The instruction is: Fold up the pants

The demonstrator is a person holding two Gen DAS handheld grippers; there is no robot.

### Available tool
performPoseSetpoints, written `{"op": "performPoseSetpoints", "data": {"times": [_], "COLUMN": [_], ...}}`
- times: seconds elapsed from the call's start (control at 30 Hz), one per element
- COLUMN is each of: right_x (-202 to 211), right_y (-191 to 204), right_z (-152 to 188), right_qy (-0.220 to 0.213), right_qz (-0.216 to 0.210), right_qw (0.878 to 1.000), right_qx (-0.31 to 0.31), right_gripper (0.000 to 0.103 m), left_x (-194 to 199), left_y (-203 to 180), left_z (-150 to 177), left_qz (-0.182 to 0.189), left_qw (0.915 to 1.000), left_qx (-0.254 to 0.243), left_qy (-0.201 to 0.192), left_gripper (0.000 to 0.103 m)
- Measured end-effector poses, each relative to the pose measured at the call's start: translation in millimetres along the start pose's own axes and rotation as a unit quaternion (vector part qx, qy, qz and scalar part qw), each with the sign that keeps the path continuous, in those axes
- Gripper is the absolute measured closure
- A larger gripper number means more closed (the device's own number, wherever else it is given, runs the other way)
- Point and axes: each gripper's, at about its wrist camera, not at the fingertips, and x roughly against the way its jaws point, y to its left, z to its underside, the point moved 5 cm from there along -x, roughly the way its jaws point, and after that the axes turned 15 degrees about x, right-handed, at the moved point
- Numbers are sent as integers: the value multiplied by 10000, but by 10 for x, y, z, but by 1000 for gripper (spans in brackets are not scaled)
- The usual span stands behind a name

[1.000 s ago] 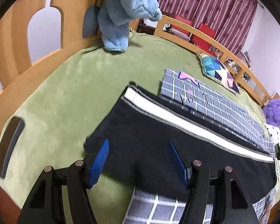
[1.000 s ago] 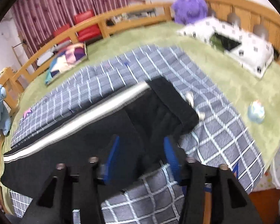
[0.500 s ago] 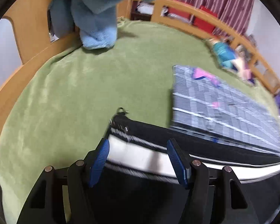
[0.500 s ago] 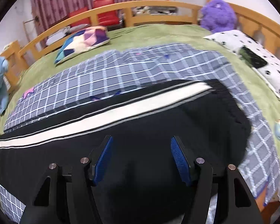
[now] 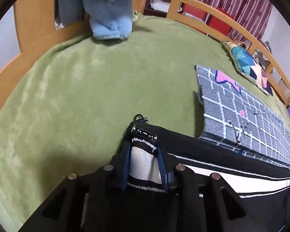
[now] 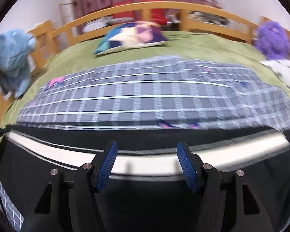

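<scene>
Black pants (image 5: 232, 160) with a white side stripe lie stretched across the green bed; they also show in the right wrist view (image 6: 145, 203). My left gripper (image 5: 145, 166) is shut on the pants' end at the white stripe, beside a metal clip. My right gripper (image 6: 147, 162) is open, its blue pads (image 6: 108, 164) over the white stripe of the pants, holding nothing.
A grey checked blanket (image 6: 154, 96) lies under and behind the pants, also in the left wrist view (image 5: 241, 112). A blue plush (image 5: 110, 9) hangs at the wooden bed rail (image 6: 145, 7). A patterned pillow (image 6: 133, 36) and a purple plush (image 6: 270, 38) sit at the back.
My left gripper has closed on the striped end of the pants. My right gripper, still open, has moved forward over the stripe; the view has swung toward the pillow.
</scene>
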Motion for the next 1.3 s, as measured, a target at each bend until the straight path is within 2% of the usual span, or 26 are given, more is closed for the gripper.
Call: {"op": "performPoseSetpoints", "data": {"times": [0.07,0.17,0.23,0.3,0.33,0.4,0.43,0.47,0.53,0.6,0.67,0.73,0.77,0.8,0.87,0.93,1.0,1.03,1.07,1.1,1.13,1.2,1.27,1.3], "right_x": [-206,-462,-638,-799,-843,-866,-839,-801,-682,-501,-428,-603,-822,-949,-924,-841,-634,-473,-390,-293,-223,-279,-549,-628], "right_y": [181,414,549,678,723,844,896,909,891,826,761,793,819,864,891,831,638,484,347,187,7,-191,-338,-379], "right_z": [-129,-268,-303,-258,-227,-153,-131,-119,-179,-305,-392,-368,-269,-217,-235,-248,-278,-275,-269,-227,-147,18,234,307], "right_qy": [83,218,412,763,879,935,912,867,635,241,56,272,641,811,510,553,358,154,35,-95,-184,36,579,669], "right_qz": [-257,-530,-716,-1081,-1135,-1002,-977,-879,-757,-779,-820,-751,-699,-653,-505,-572,-486,-235,-41,158,327,459,776,842], "right_qw": [9991,9948,9898,9806,9769,9688,9650,9646,9682,9756,9791,9799,9781,9766,9799,9828,9887,9923,9943,9964,9979,9986,9949,9936], "right_qx": [318,844,1158,1449,1584,2063,2258,2330,2298,2038,1858,1827,1854,1881,1861,1665,1369,1209,1064,832,533,276,269,339], "right_gripper": [40,40,40,45,51,71,96,99,100,100,100,100,99,98,93,89,87,76,58,52,50,50,50,49], "left_x": [106,259,303,338,340,331,308,288,286,317,308,271,268,279,337,381,411,412,399,364,336,194,-81,-214], "left_y": [-39,-79,-66,-26,-9,18,21,29,36,27,-3,-45,-62,-83,-169,-270,-427,-554,-648,-760,-831,-949,-908,-828], "left_z": [25,50,47,73,78,98,101,96,73,25,-13,-20,-19,-12,15,55,124,189,242,310,357,470,529,502], "left_qz": [60,170,215,357,417,468,429,350,317,461,477,412,400,417,520,616,711,775,799,792,754,458,-221,-422], "left_qw": [10000,9995,9994,9992,9991,9989,9990,9993,9994,9987,9986,9990,9990,9989,9984,9977,9964,9951,9940,9924,9914,9894,9862,9845], "left_qx": [-60,-204,-207,-129,-86,-52,-61,-70,-27,69,96,85,88,81,-17,-160,-392,-574,-720,-916,-1052,-1364,-1624,-1689], "left_qy": [-39,-154,-169,-103,-80,-81,-104,-127,-165,-188,-198,-173,-177,-192,-238,-244,-227,-223,-215,-206,-203,-215,-231,-217], "left_gripper": [64,58,56,56,56,56,56,56,58,58,58,58,58,58,56,56,54,50,46,46,46,46,43,42]}}
